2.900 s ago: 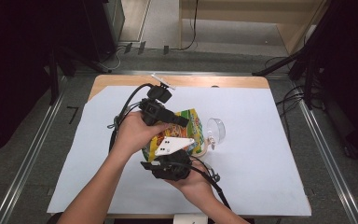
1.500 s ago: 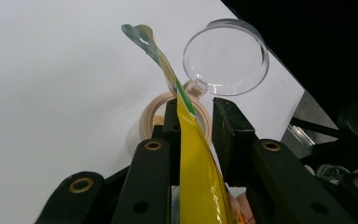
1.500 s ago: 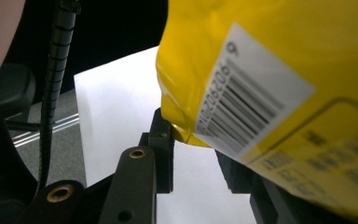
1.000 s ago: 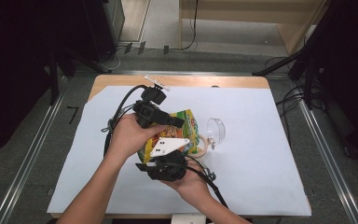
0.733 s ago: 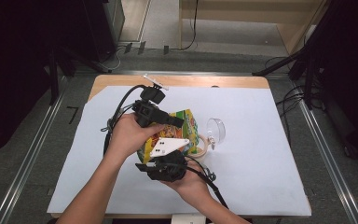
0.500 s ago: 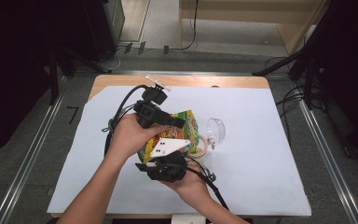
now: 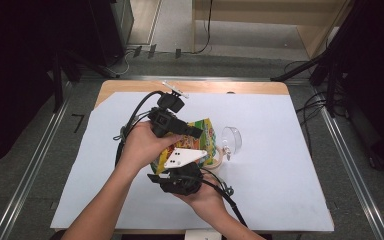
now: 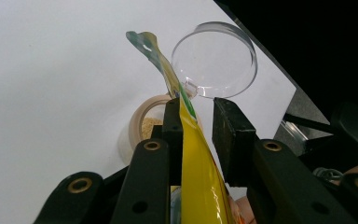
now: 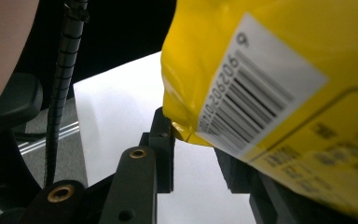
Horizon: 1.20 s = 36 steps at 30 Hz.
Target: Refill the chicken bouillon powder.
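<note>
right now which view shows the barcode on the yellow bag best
The right gripper view: the barcode sits close and large on the yellow bag. The left gripper view shows the bag edge-on; the high view shows its printed front between the grippers.

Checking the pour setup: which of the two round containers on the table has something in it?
The tan-rimmed jar, which holds beige powder and sits below the yellow bag; the clear dish beyond it looks empty.
</note>
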Available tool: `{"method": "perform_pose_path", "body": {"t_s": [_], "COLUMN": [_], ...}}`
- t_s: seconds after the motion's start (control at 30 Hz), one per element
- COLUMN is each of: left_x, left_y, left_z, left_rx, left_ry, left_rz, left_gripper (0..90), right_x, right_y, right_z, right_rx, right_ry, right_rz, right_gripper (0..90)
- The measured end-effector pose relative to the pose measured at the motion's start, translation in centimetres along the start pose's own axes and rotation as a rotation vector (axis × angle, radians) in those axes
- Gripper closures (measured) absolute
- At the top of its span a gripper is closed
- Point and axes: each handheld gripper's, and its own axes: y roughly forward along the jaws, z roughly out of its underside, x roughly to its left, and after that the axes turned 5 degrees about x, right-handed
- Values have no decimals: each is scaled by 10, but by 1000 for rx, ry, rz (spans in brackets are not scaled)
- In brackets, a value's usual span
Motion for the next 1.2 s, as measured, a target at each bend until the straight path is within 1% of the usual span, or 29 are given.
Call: {"method": "perform_pose_path", "body": {"t_s": [0.13, 0.17, 0.23, 0.47, 0.5, 0.63, 1.2], "left_x": [1, 2, 1, 1, 1, 0, 1], "left_y": [1, 1, 1, 0, 0, 0, 0], "left_z": [-1, -1, -1, -1, -1, -1, -1], "left_rx": [4, -2, -2, -3, -1, -1, -2], "left_ry": [5, -4, -4, -2, 6, 4, 4], "left_rz": [0, 5, 3, 1, 2, -2, 1], "left_gripper": [756, 756, 756, 755, 755, 755, 754], "right_x": [0, -1, -1, 0, 0, 1, 0], "right_y": [0, 0, 0, 0, 0, 0, 0], "right_z": [1, 1, 1, 1, 1, 1, 0], "right_rx": [-7, -7, -7, -10, -10, -13, -8], "right_ry": [2, 5, 4, 7, 8, 7, 1], "right_rz": [7, 6, 7, 7, 8, 10, 8], "right_gripper": [709, 708, 708, 708, 708, 708, 709]}}
